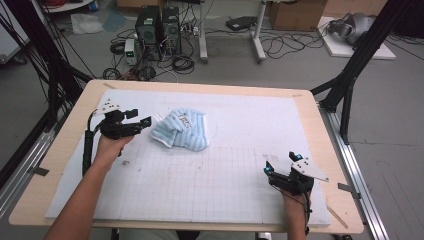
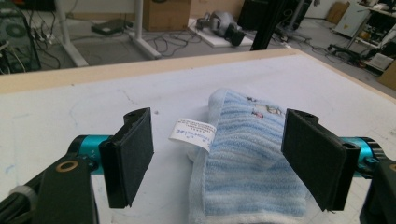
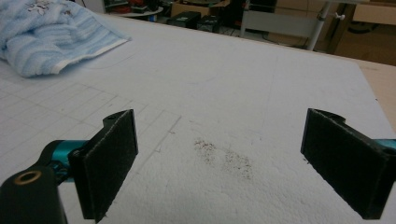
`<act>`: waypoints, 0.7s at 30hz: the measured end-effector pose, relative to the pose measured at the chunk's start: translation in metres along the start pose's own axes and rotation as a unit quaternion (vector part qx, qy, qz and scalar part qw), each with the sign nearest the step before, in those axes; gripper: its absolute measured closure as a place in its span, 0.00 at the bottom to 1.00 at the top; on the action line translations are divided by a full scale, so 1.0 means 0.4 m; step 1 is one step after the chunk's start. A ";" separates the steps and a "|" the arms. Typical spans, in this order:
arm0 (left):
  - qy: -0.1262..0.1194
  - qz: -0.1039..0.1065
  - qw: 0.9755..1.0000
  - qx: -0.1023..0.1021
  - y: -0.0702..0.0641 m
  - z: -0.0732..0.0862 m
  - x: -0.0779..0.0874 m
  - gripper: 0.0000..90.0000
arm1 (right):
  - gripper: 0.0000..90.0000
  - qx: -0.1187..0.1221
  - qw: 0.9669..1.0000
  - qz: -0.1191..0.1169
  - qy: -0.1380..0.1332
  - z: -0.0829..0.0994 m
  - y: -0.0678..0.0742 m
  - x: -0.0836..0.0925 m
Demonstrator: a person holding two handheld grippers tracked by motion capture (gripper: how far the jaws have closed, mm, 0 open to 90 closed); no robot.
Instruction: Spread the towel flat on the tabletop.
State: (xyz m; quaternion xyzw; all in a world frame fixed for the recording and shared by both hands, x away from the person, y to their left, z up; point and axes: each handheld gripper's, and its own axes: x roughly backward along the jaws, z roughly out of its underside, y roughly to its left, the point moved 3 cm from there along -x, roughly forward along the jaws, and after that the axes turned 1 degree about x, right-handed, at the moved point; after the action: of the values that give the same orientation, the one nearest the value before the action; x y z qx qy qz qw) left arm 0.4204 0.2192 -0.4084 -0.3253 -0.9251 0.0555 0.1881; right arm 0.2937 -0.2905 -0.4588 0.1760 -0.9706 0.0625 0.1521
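Our left hand-held gripper [image 2: 217,158], jaws apart, faces the crumpled blue striped towel [image 2: 247,158] lying between its pads, unclamped; our right hand-held gripper [image 3: 219,165] rests open on the worktop [image 3: 261,93], well apart.

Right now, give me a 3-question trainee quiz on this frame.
1. True or false: the left gripper is shut on the towel.
2. Which gripper is nearer the towel? A) left B) right
3. What white thing sticks out from the towel's edge in the left gripper view?

Key:
1. False. Its jaws stand open with the towel's end between them, and the pads are not pressing on it.
2. A. The right gripper rests apart over the bare mat, jaws open.
3. A care label.
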 end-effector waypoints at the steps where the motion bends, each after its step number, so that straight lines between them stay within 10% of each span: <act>1: 0.006 0.001 1.000 0.000 -0.003 0.006 -0.016 0.29 | 0.11 0.001 1.000 0.000 0.001 0.000 0.001 0.000; 21: 0.105 -0.001 0.994 -0.007 -0.001 0.078 -0.111 0.51 | 0.11 0.000 1.000 -0.001 0.002 0.000 0.003 0.001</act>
State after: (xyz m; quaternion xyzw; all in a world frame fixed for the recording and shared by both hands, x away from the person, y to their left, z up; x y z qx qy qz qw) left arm 0.4400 0.1918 -0.4508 -0.3293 -0.9010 0.0143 0.2821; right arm 0.2929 -0.2895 -0.4589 0.1766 -0.9701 0.0624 0.1544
